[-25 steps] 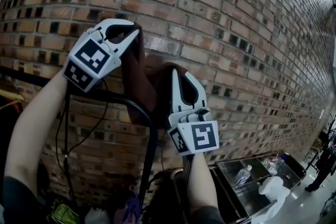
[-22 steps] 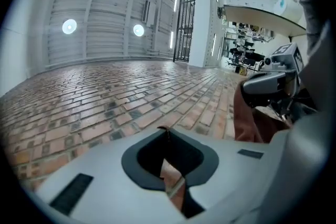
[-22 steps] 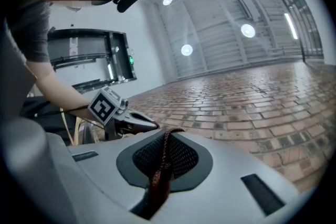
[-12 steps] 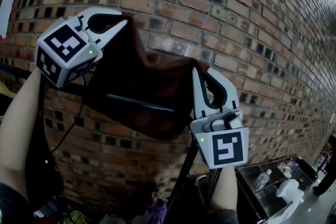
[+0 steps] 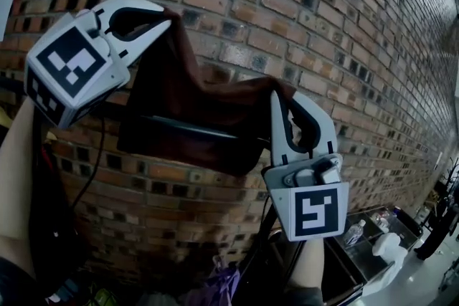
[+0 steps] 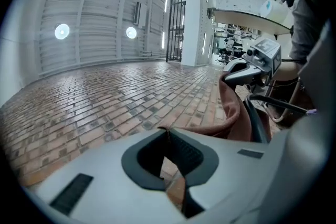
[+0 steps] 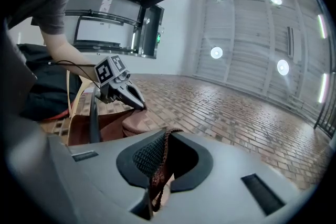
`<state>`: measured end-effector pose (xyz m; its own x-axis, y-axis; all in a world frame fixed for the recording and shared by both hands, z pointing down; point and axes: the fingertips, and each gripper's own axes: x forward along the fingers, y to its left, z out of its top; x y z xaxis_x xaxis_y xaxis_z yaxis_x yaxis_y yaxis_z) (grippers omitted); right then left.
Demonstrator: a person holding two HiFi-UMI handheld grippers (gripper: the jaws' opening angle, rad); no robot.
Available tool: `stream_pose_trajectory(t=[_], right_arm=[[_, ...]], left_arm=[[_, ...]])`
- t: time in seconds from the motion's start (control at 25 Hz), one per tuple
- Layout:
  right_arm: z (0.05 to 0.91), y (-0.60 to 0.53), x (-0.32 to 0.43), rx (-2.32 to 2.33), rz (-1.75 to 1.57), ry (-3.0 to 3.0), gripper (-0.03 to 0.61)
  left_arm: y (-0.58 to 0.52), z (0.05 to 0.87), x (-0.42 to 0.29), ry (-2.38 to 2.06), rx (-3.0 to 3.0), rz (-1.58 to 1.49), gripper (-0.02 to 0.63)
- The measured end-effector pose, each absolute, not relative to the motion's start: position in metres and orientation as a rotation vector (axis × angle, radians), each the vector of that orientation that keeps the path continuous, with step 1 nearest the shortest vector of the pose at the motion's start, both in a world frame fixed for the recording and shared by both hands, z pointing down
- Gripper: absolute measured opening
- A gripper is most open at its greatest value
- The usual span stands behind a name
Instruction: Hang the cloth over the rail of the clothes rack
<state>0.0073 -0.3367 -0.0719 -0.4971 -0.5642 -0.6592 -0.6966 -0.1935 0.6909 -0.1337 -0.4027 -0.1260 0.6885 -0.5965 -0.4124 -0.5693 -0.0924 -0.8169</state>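
A dark brown cloth (image 5: 188, 98) is stretched between my two grippers in front of the brick wall. My left gripper (image 5: 168, 15) is up at the left, shut on one top corner. Lower to the right, my right gripper (image 5: 277, 98) is shut on the other corner. The rack's black rail (image 5: 188, 127) runs across the cloth, and part of the cloth hangs below it. In the left gripper view the cloth (image 6: 231, 110) trails from the jaws past the rail (image 6: 255, 122). In the right gripper view a cloth edge (image 7: 159, 165) is pinched between the pads.
The brick wall (image 5: 337, 25) fills the background. A black rack leg (image 5: 257, 244) slants down under the rail. A metal cart (image 5: 356, 249) with bottles stands at the lower right. Purple fabric (image 5: 217, 284) lies at the bottom. Black cables (image 5: 44, 183) hang by the left arm.
The two grippers have spread apart, the left one going left and the right one right. The cloth, bunched before, is now pulled wide across the rail.
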Motion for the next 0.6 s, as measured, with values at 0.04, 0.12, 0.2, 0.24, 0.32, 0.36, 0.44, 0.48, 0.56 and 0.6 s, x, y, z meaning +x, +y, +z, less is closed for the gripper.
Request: stream_pose_trajectory(t=[0.04, 0.12, 0.2, 0.24, 0.32, 0.36, 0.44, 0.48, 0.56, 0.6], right_arm=[[-0.069, -0.336, 0.002, -1.513, 1.767, 1.934, 0.035], [-0.063, -0.335, -0.007, -1.495, 1.695, 1.971, 0.035], [-0.054, -0.336, -0.015, -1.453, 1.607, 2.016, 0.035], [-0.048, -0.336, -0.018, -1.437, 1.571, 2.032, 0.035], [-0.037, -0.338, -0.021, -1.435, 1.527, 2.048, 0.035], [-0.032, -0.34, -0.022, -1.441, 1.509, 2.054, 0.035], [-0.023, -0.342, -0.023, -1.445, 1.463, 2.069, 0.035], [-0.019, -0.343, -0.023, -1.443, 1.438, 2.076, 0.035], [-0.01, -0.345, -0.024, -1.436, 1.388, 2.098, 0.035], [-0.005, -0.346, -0.024, -1.431, 1.363, 2.112, 0.035]], left_arm=[[-0.398, -0.122, -0.138, 0.939, -1.738, -0.046, 0.023], [-0.387, -0.112, -0.149, 0.968, -1.688, -0.093, 0.023], [-0.378, -0.097, -0.164, 1.018, -1.635, -0.13, 0.023], [-0.374, -0.088, -0.173, 1.04, -1.629, -0.131, 0.023], [-0.369, -0.071, -0.189, 1.072, -1.655, -0.105, 0.023], [-0.367, -0.063, -0.196, 1.083, -1.676, -0.085, 0.023], [-0.361, -0.049, -0.206, 1.092, -1.724, -0.038, 0.023], [-0.358, -0.043, -0.21, 1.094, -1.749, -0.012, 0.023], [-0.351, -0.032, -0.216, 1.094, -1.797, 0.044, 0.023], [-0.348, -0.027, -0.219, 1.095, -1.815, 0.072, 0.023]])
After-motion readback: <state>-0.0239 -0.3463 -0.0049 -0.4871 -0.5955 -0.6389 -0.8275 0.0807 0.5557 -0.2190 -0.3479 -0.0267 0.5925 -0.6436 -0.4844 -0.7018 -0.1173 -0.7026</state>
